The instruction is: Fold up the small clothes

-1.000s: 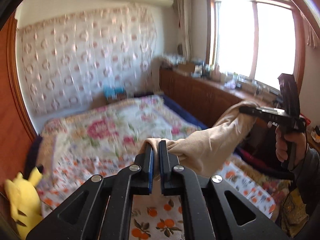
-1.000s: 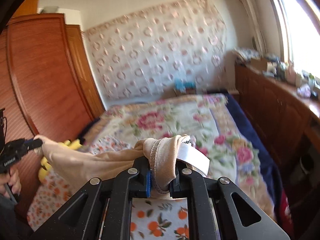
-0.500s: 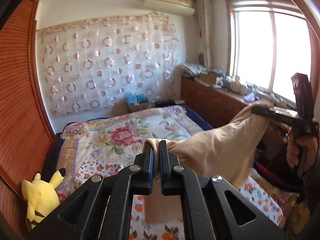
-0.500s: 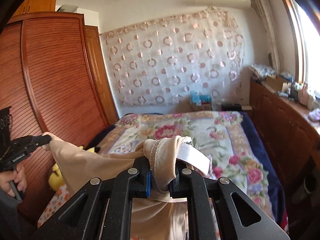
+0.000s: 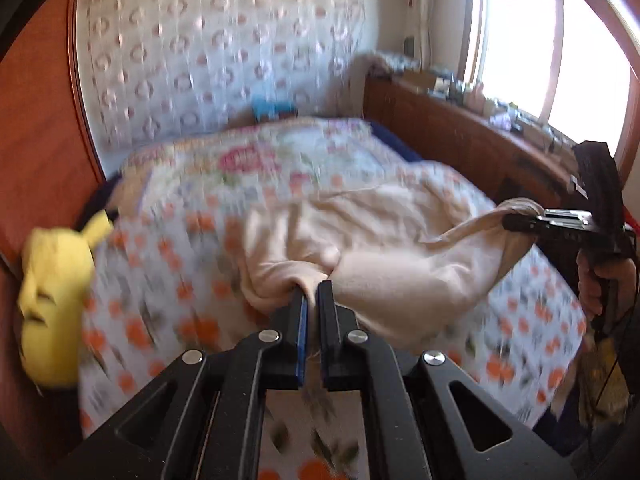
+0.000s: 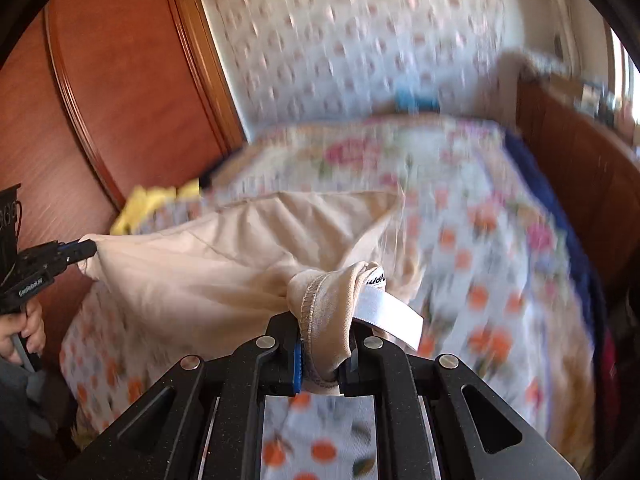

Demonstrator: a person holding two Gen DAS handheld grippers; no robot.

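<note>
Cloth [image 5: 400,240], soft and pale pink-tan, is pinched at one edge in the left gripper [image 5: 311,300], whose two black fingers are squeezed almost together on a thin fold. In the right wrist view the right gripper [image 6: 324,344] is closed on a thicker bunch of the same cloth [image 6: 192,272], a stitched hem with a white tag [image 6: 390,316] sticking out just to the right of its fingers. From each gripper the cloth runs sideways to the other one. From the left gripper it sags to the right, over to the right gripper [image 5: 516,222], which a hand [image 5: 600,284] holds by a black handle. From the right gripper it stretches left to the left gripper [image 6: 86,250], with a hand [image 6: 24,328] below that one. Past both grippers the rest of the cloth spreads out low over the bed [image 5: 160,280]; I cannot tell if it touches the bed. Right under the grippers is a white sheet [image 6: 320,440] with orange fruit on it. Farther on lies a quilt [image 5: 260,160] with big pink flowers. A yellow toy [image 5: 52,292] sits at the bed's edge, off to the left of the left gripper, by a red-brown wood door [image 6: 120,80]. Far behind the bed hangs a curtain [image 5: 220,60] with rings on it. To the right is a wood shelf [image 5: 460,128] under a bright window [image 5: 552,48]. Much of the room looks blurry.
</note>
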